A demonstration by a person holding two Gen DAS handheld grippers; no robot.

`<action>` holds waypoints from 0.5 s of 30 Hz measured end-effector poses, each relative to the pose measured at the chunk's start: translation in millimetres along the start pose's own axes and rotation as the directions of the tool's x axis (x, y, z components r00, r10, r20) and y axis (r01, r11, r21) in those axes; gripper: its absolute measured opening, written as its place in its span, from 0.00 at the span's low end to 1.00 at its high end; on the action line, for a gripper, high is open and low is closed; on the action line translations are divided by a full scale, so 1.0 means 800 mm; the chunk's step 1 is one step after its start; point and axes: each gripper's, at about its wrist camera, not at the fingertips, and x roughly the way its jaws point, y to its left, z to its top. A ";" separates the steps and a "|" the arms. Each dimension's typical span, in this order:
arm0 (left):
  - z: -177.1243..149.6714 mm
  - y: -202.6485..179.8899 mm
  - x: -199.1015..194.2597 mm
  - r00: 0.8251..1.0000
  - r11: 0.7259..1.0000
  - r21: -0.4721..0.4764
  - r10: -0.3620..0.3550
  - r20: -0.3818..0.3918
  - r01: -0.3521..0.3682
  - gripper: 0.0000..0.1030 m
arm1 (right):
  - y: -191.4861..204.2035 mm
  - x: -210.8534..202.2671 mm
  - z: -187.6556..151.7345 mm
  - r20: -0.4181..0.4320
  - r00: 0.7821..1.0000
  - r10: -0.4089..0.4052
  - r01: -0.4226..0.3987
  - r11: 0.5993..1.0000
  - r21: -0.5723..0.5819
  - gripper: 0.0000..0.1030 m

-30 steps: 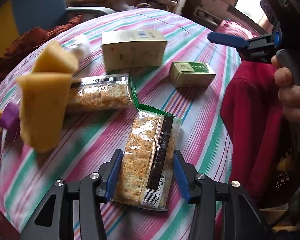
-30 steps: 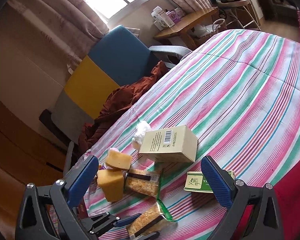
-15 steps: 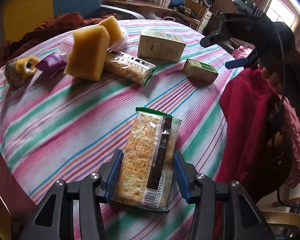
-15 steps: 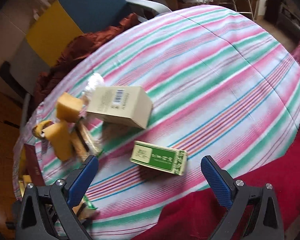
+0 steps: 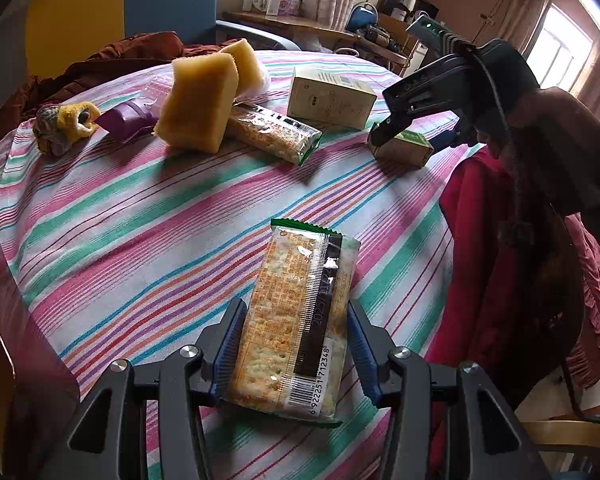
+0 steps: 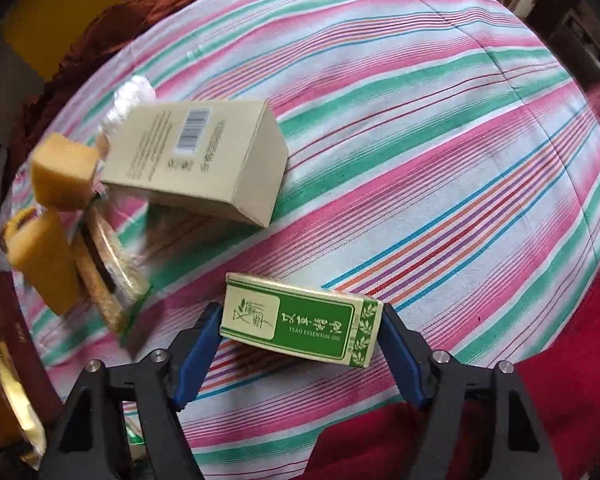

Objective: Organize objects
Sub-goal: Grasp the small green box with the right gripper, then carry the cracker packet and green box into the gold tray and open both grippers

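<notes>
Cracker packet (image 5: 300, 320), clear wrap with a green edge and dark barcoded strip, is clamped by its long sides in the left gripper (image 5: 296, 352) above the near edge of the striped tablecloth (image 5: 120, 232). Sponges (image 5: 198, 106) and a second packet (image 5: 274, 134) sit toward the far edge.

Green essential-oil box (image 6: 300, 326) lies near the cloth's red-draped edge, between the right gripper (image 6: 296, 344) whose jaws are closing, pads just meeting its short ends. Squeezing squarely should keep the box from twisting out.
</notes>
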 end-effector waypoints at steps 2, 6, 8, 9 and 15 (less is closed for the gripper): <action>-0.002 0.002 -0.003 1.000 1.000 -0.009 -0.003 0.009 0.003 0.49 | -0.002 -0.010 -0.004 0.031 1.000 0.004 -0.004 1.000 -0.003 0.73; -0.004 0.006 -0.020 0.999 0.999 -0.036 -0.021 0.044 0.022 0.48 | 0.000 -0.059 -0.025 0.158 0.986 0.044 -0.037 0.998 -0.046 0.73; -0.003 0.005 -0.036 0.997 0.999 -0.042 -0.017 0.072 0.020 0.48 | 0.007 -0.087 -0.041 0.221 0.972 0.080 -0.060 0.994 -0.096 0.73; -0.003 0.006 -0.045 0.996 0.998 -0.051 -0.018 0.088 0.022 0.48 | 0.010 -0.099 -0.048 0.246 0.964 0.101 -0.074 0.990 -0.116 0.73; -0.007 0.035 -0.131 0.975 0.989 -0.145 0.028 0.222 0.004 0.48 | 0.086 -0.151 -0.078 0.353 0.900 0.255 -0.167 0.951 -0.261 0.73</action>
